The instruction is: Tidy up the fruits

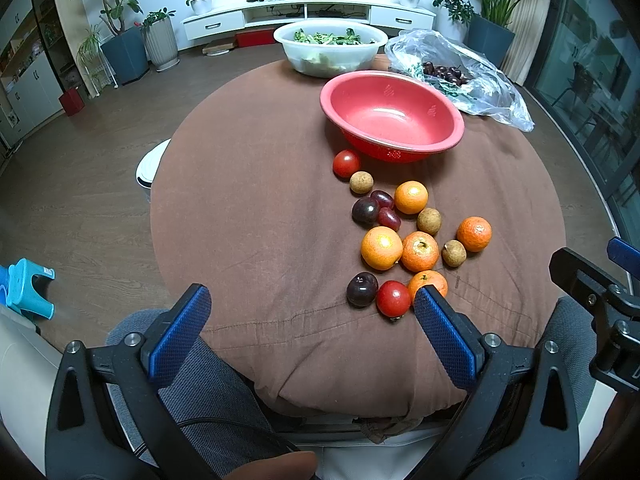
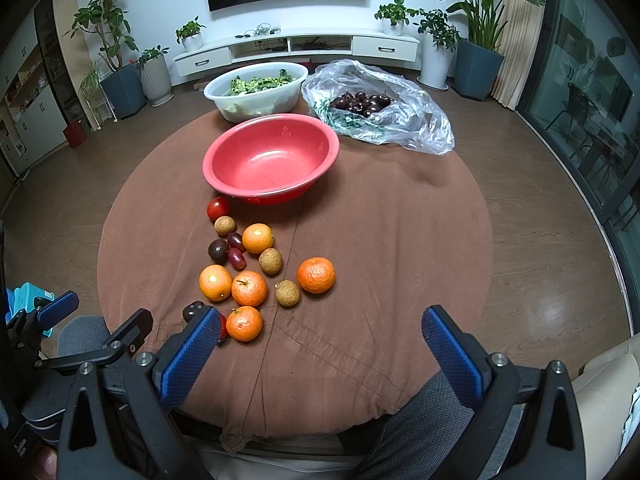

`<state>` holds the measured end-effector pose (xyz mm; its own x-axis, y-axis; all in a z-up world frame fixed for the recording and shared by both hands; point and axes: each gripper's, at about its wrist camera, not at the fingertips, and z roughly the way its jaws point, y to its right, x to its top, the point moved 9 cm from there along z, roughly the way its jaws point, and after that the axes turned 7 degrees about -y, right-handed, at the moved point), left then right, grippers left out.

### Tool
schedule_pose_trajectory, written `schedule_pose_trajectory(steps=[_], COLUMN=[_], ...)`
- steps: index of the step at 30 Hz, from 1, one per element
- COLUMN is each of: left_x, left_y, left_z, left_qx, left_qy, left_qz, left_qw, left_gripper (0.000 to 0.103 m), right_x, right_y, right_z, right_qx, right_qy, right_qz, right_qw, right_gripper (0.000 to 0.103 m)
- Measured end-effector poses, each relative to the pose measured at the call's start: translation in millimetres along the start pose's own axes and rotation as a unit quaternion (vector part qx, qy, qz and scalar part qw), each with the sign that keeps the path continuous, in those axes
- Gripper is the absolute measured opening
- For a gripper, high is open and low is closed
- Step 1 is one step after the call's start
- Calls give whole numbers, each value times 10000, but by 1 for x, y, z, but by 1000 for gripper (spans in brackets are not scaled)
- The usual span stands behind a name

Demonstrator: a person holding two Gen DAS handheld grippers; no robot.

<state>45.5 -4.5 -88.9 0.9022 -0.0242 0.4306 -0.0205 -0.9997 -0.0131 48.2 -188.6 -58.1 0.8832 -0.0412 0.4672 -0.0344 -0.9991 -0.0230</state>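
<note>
Left wrist view shows the left gripper [image 1: 312, 304] low over the near edge of the round desk [image 1: 248, 200], its jaws spread wide and holding nothing. Right wrist view shows the right gripper [image 2: 318, 328] beside it at the same edge, jaws likewise wide apart and empty.

Just past the blue pads lies the loose fruit on the brown cloth: a dark plum [image 1: 362, 289], a red tomato [image 1: 393, 298] touching it, and an orange [image 2: 244, 323] beside that. Farther on sit four more oranges [image 2: 315, 275], three small brown longans [image 2: 287, 293], another dark plum [image 1: 365, 211], two red grapes [image 2: 236, 258] and a second tomato [image 2: 217, 208].

Beyond the fruit stands the red bowl [image 2: 316, 136], empty. Behind it are a white basin [image 2: 216, 94] of greens and a clear plastic bag [image 2: 416, 120] holding dark cherries [image 2: 362, 103].
</note>
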Motion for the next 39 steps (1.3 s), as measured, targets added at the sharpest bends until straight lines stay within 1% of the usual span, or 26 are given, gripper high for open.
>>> schedule_pose_trajectory(steps=[7, 11, 15, 17, 20, 23, 25, 26, 27, 29, 30, 32, 33, 36, 37, 39], left_x=[-4, -8, -5, -6, -6, -7, -8, -7, -8, -9, -11, -19, -22, -18, -17, -12], left_y=[-4, -9, -10, -11, -11, -9, -3, 2, 4, 6, 8, 11, 10, 4, 3, 2], left_z=[4, 13, 15, 17, 23, 27, 27, 26, 25, 25, 27, 39, 45, 50, 54, 59], left_qx=[-2, 18, 18, -8, -78, -250, -556, -759, -785, -582, -505, -493, -550, -784, -828, -778], left_qy=[-28, -101, -149, -144, -149, -77, 81, 227, 369, 620, 640, 320, 198, 245, 164, 105], left_qz=[-13, -35, -42, -40, -17, 130, 292, 434, 578, 846, 1012, 1233, 1211, 1089, 1143, 1382], left_qw=[10000, 9999, 9999, 9999, 9999, 9996, 9980, 9959, 9945, 9928, 9915, 9906, 9909, 9907, 9899, 9873], left_gripper=[103, 103, 103, 103, 103, 103, 103, 103, 103, 103, 103, 103, 103, 103, 103, 103], right_x=[-1, -2, -4, -3, -1, -4, -5, -4, -5, -7, -7, -9, -9, -13, -15, -16], right_y=[-5, -6, -9, -8, -1, 0, 2, 6, 7, 13, 16, 18, 19, 15, 12, 10], right_z=[3, 5, 7, 6, 15, 22, 26, 28, 30, 35, 38, 43, 45, 52, 55, 59], right_qx=[7, 13, 12, 28, 99, 220, 301, 338, 381, 516, 627, 803, 866, 1061, 1086, 1149], right_qy=[9, -2, -4, 2, 16, 91, 203, 241, 280, 312, 327, 338, 333, 295, 284, 268], right_qz=[-1, 8, 9, 15, 30, -2, -33, -35, -31, 3, 49, 147, 183, 139, 84, -17], right_qw=[10000, 10000, 10000, 10000, 9999, 9997, 9993, 9991, 9989, 9982, 9975, 9961, 9955, 9938, 9936, 9930], right_gripper=[103, 103, 103, 103, 103, 103, 103, 103, 103, 101, 100, 99, 98, 90, 88, 87])
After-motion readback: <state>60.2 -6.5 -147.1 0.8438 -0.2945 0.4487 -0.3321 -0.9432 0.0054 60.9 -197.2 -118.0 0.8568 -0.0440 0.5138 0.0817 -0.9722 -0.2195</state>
